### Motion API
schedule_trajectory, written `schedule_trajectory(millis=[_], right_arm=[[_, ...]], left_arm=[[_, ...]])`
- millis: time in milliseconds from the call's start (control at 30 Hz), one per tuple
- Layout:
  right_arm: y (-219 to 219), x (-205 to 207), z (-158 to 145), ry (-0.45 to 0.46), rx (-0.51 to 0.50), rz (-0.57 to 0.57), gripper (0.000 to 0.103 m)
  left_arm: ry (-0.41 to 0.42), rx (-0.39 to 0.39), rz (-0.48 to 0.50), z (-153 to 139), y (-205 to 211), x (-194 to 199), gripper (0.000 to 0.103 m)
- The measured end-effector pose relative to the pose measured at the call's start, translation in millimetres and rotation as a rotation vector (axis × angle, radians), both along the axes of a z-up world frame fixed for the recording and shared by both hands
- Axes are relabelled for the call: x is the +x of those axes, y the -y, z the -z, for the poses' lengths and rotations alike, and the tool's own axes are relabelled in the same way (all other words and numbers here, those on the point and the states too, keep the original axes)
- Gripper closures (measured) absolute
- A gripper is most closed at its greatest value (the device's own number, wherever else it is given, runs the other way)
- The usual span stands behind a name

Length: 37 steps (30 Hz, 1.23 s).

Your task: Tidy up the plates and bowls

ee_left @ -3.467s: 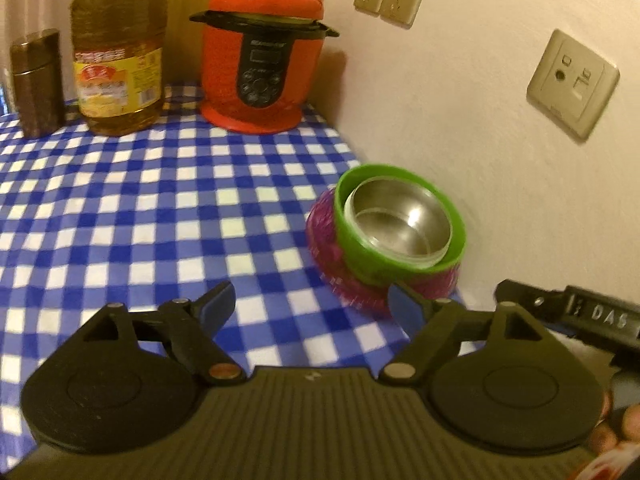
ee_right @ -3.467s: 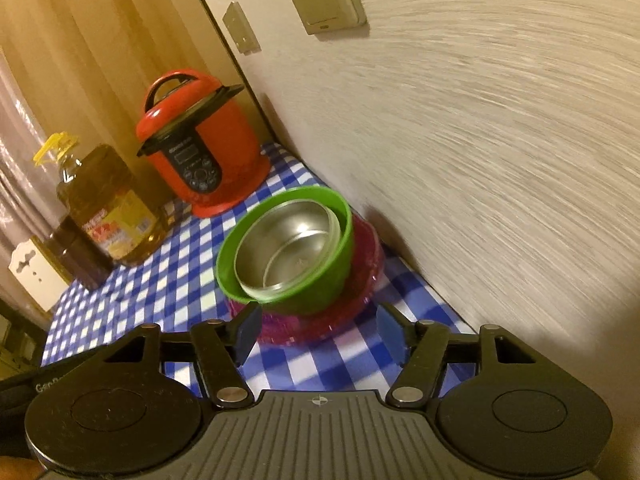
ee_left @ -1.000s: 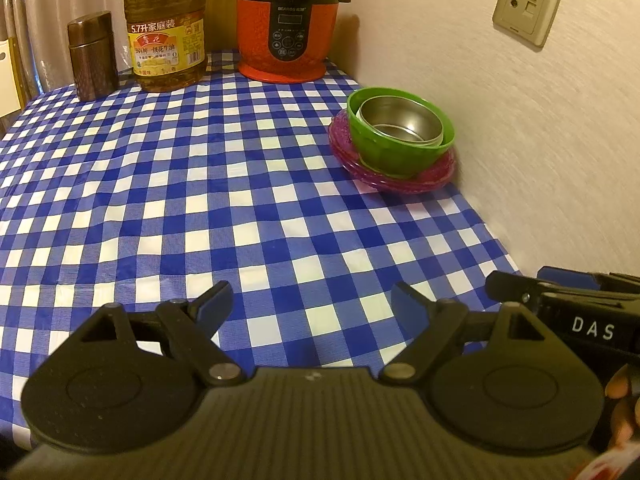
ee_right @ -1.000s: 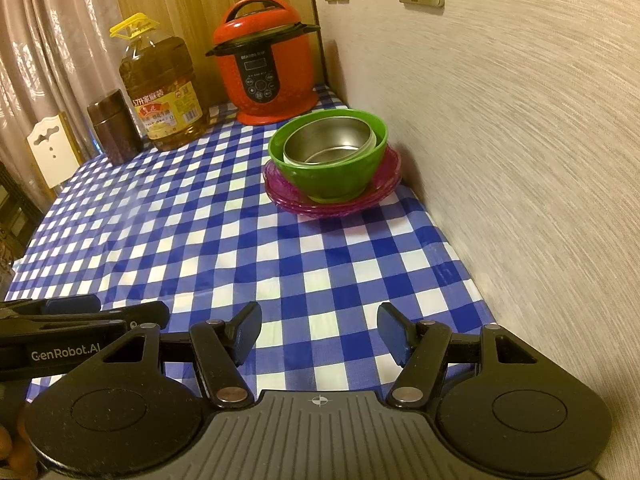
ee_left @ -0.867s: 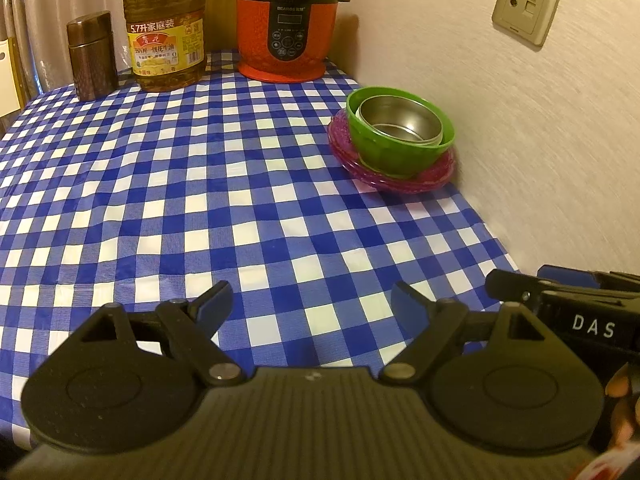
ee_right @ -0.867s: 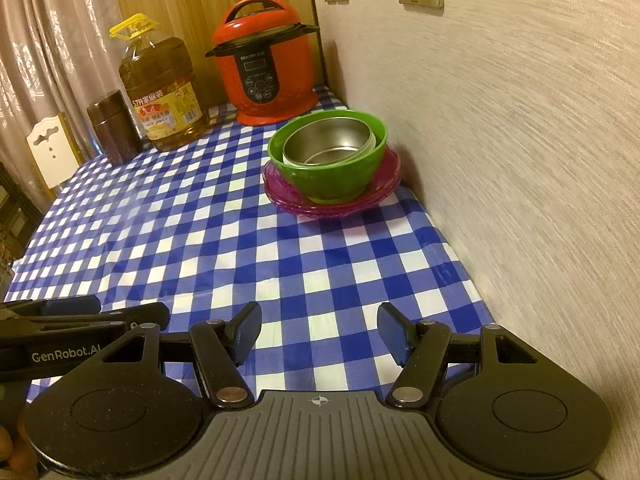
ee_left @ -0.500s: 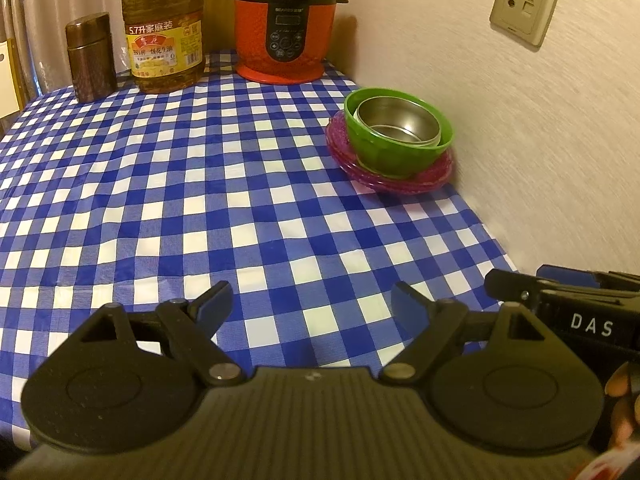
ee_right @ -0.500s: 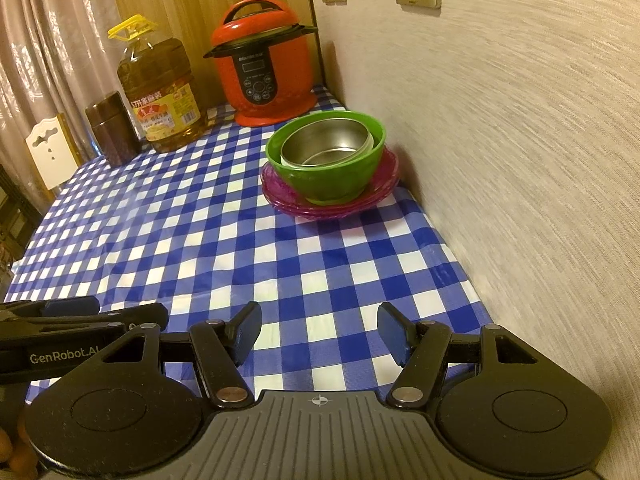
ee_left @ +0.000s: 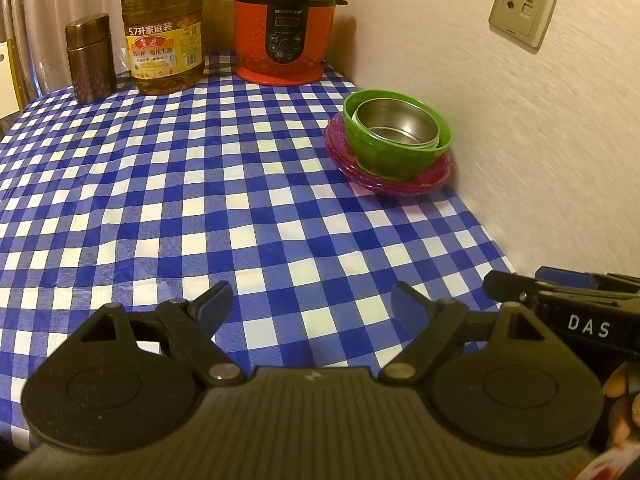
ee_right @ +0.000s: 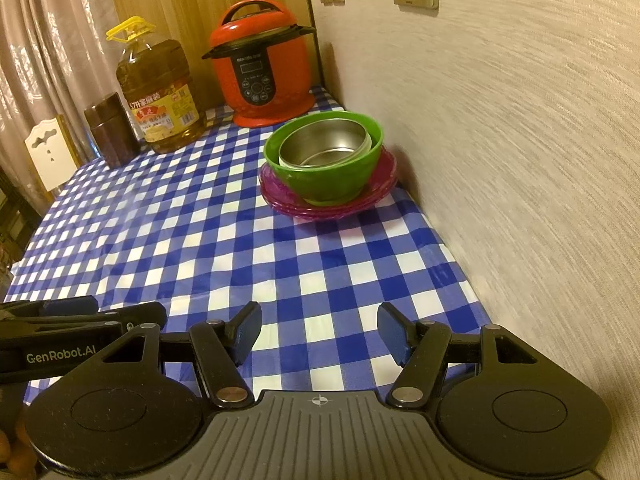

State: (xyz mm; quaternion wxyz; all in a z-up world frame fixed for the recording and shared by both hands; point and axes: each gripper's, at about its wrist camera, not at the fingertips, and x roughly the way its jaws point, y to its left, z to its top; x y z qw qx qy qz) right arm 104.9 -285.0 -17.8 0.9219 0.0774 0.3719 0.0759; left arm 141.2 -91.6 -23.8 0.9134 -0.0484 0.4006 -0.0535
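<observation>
plates (ee_right: 328, 204), magenta and stacked, lie on the blue checked tablecloth (ee_left: 180, 200) close to the wall, with a green bowl (ee_right: 332, 176) on them and a steel bowl (ee_right: 324, 146) nested inside it. left gripper (ee_left: 312, 306) and right gripper (ee_right: 319, 330) hover over the near cloth, well apart from the stack, jaws spread with nothing between them. red cooker (ee_left: 285, 28), oil bottle (ee_left: 164, 36) and brown canister (ee_left: 90, 58) stand at the far edge.
</observation>
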Motion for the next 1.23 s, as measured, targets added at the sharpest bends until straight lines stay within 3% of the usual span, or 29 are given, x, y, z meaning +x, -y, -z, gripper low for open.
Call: schedule_trajectory(millis=[1233], right_arm=[[1.2,0.4,0.2,0.0,0.0,0.001,0.039]], left_arm=[[0.015,-0.023,-0.002,0.3,4.0,0.6,0.016]])
